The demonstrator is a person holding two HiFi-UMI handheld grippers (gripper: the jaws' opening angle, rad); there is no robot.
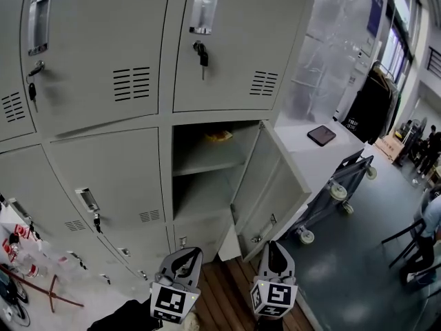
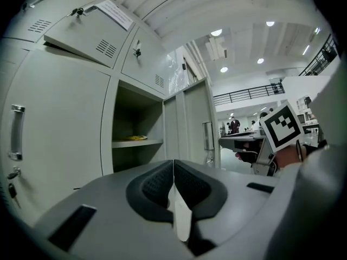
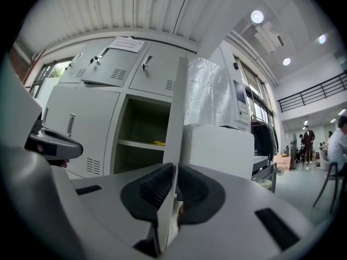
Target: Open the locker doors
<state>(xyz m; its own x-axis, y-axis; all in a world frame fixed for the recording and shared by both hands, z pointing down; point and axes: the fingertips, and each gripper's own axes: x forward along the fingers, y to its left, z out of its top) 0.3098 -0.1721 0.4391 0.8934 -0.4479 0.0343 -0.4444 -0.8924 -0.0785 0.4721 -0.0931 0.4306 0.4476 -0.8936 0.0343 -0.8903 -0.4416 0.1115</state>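
The grey sheet-metal locker door (image 1: pixel 272 185) is open, directly ahead of the right tongs (image 1: pixel 274 248). Its long axis is upright. Its free edge points toward the tongs and its hinged side is away from them. In the right gripper view the door (image 3: pixel 176 123) shows edge-on as a thin flat strip, and the ribbed black pads (image 3: pixel 157 186) are closed narrowly on this edge. The left tongs (image 1: pixel 185 254), just left of the right ones, have their pads together with nothing between them. Beyond both tongs is the open grey compartment (image 1: pixel 207 178) with a flat shelf. A small yellow thing (image 1: pixel 219 136) lies there, too small to identify. The right tongs hide part of the door's lower edge.
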